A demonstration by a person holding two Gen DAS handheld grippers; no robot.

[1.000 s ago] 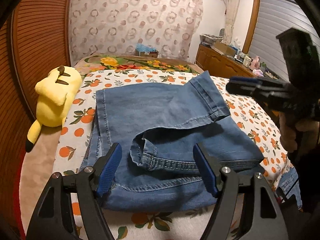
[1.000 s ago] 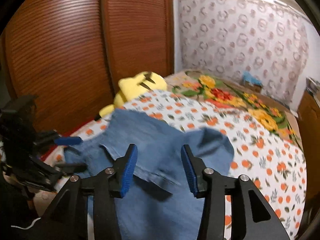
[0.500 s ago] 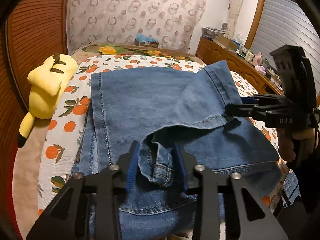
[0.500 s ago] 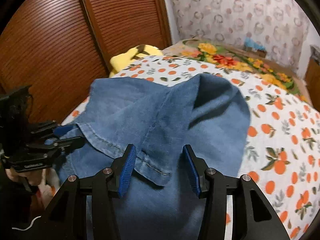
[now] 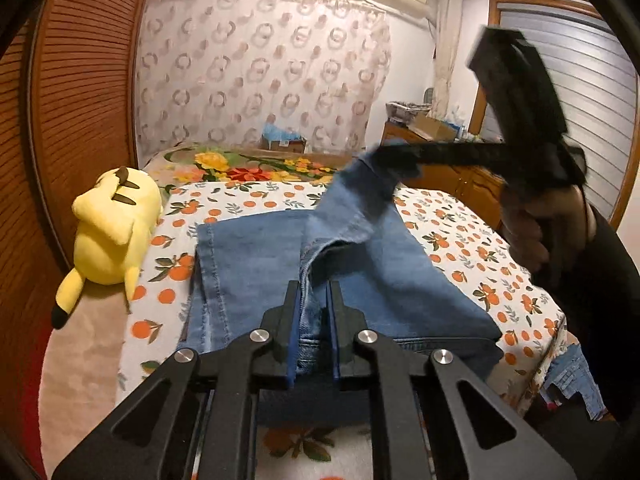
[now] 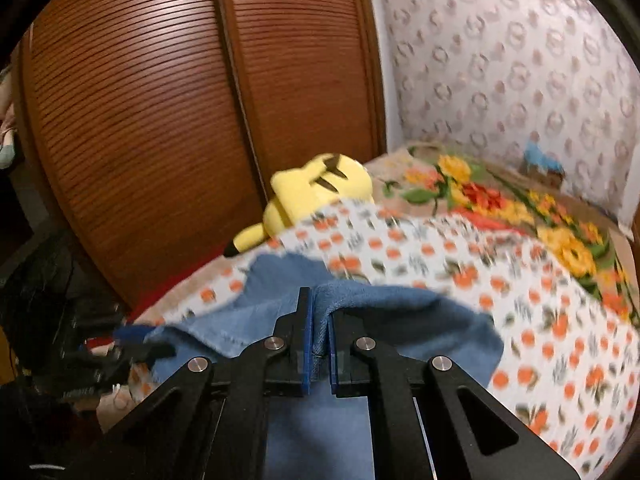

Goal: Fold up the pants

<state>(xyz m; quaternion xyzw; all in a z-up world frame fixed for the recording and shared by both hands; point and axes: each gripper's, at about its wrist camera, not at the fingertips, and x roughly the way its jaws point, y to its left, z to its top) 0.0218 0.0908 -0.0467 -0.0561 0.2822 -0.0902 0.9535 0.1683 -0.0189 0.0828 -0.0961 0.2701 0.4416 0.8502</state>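
Note:
Blue denim pants (image 5: 256, 264) lie folded on a bed with an orange-print sheet (image 5: 460, 248). My left gripper (image 5: 313, 300) is shut on a bunched fold of the denim near the waistband. My right gripper (image 6: 319, 312) is shut on a hem edge of the pants (image 6: 400, 312) and holds it lifted off the bed. In the left wrist view the right gripper (image 5: 390, 160) shows blurred at the upper right, raising a pant corner. In the right wrist view the left gripper (image 6: 140, 344) shows blurred at the lower left.
A yellow plush toy (image 5: 112, 220) lies at the bed's left edge beside a brown slatted wardrobe (image 6: 160, 120). A floral blanket (image 5: 240, 168) covers the bed's far end. A cluttered wooden dresser (image 5: 432, 136) stands at the far right. More denim (image 5: 576, 376) hangs off the right edge.
Both grippers have shut on the denim: the left on the fold near the waistband, the right on the hem. The right gripper has lifted its corner upward.

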